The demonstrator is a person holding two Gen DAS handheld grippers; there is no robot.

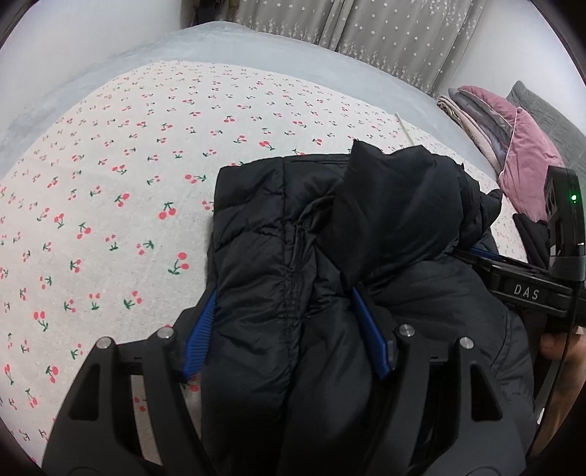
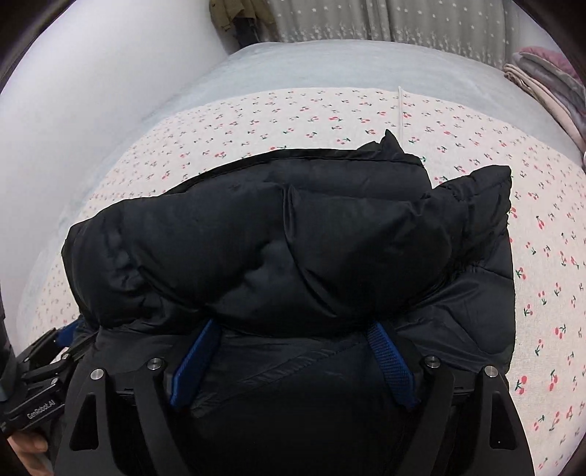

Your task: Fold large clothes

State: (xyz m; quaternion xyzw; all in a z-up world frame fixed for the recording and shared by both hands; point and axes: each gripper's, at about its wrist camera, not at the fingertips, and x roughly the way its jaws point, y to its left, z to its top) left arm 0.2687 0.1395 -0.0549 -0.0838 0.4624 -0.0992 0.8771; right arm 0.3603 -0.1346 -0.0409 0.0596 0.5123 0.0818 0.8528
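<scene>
Black padded jacket, bunched and partly folded, on bed with cherry-print sheet. Left tool: blue pads spread wide, thick jacket fold between them, grip uncertain. Right tool: same, jaws wide astride jacket bulk. Pink folded blankets at far right.

Jacket lies bunched on sheet over bed. Folded blankets right of it; curtain behind the bed.
</scene>
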